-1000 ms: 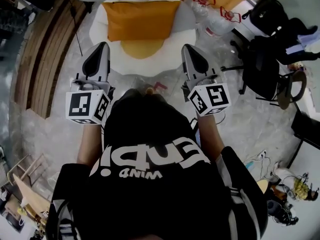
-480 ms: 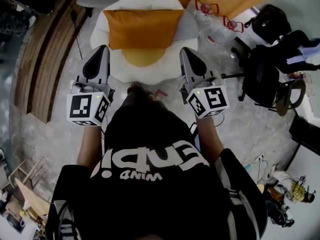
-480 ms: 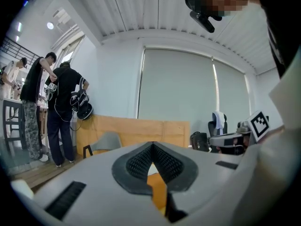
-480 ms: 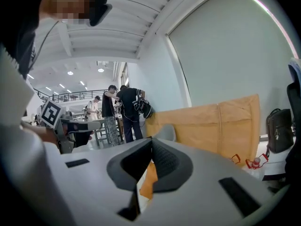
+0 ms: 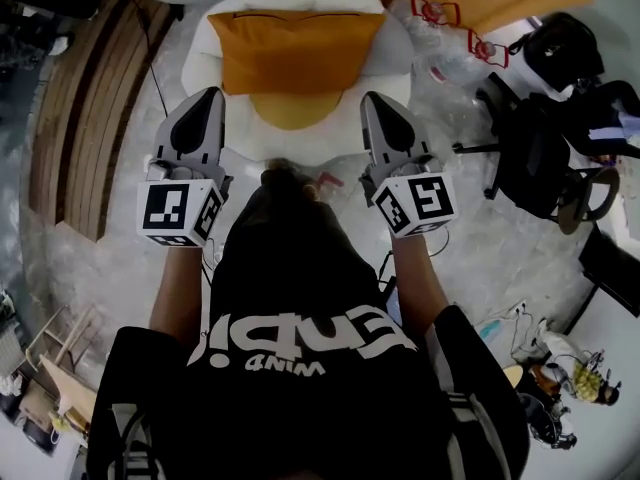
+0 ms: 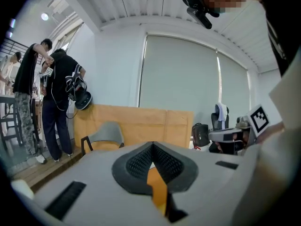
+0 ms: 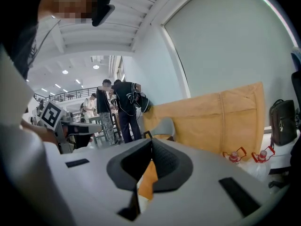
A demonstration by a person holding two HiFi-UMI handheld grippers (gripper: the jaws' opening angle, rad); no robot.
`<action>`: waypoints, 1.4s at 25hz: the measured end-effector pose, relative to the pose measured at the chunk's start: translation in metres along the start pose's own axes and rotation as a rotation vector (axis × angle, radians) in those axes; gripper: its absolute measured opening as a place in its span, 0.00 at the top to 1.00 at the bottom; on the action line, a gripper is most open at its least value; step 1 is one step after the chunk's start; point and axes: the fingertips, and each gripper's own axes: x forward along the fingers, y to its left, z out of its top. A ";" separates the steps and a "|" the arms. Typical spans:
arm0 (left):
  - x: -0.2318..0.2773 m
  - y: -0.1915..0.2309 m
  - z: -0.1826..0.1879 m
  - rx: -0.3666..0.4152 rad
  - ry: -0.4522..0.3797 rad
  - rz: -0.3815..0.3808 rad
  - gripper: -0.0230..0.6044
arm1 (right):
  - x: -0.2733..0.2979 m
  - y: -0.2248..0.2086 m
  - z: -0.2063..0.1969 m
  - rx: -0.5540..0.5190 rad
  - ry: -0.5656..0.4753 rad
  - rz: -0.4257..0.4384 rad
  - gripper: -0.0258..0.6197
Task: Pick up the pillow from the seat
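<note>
Orange pillow (image 5: 295, 48) is propped on the white seat (image 5: 345, 128), ahead of both grippers. Left gripper (image 5: 207, 96) and right gripper (image 5: 372, 98) are held short of it, jaws pressed together, nothing gripped. Risk: if jaws aren't opened before contact, the pillow is likely shoved back, or only thin fabric is pinched and slips.

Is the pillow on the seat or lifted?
On the seat. The pillow rests on the white seat; left gripper and right gripper, jaws shut, are short of it.
</note>
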 end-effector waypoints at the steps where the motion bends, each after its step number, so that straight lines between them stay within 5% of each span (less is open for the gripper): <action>1: 0.008 0.004 -0.006 -0.002 0.010 -0.003 0.95 | 0.007 -0.005 -0.005 0.002 0.008 -0.006 0.93; 19: 0.121 0.042 -0.176 -0.090 0.227 -0.023 0.95 | 0.087 -0.060 -0.168 0.065 0.196 -0.031 0.93; 25: 0.142 0.050 -0.197 -0.049 0.170 -0.059 0.95 | 0.102 -0.070 -0.191 0.064 0.215 -0.036 0.93; 35: 0.194 0.070 -0.236 -0.024 0.227 -0.075 0.95 | 0.148 -0.122 -0.235 0.071 0.247 -0.076 0.93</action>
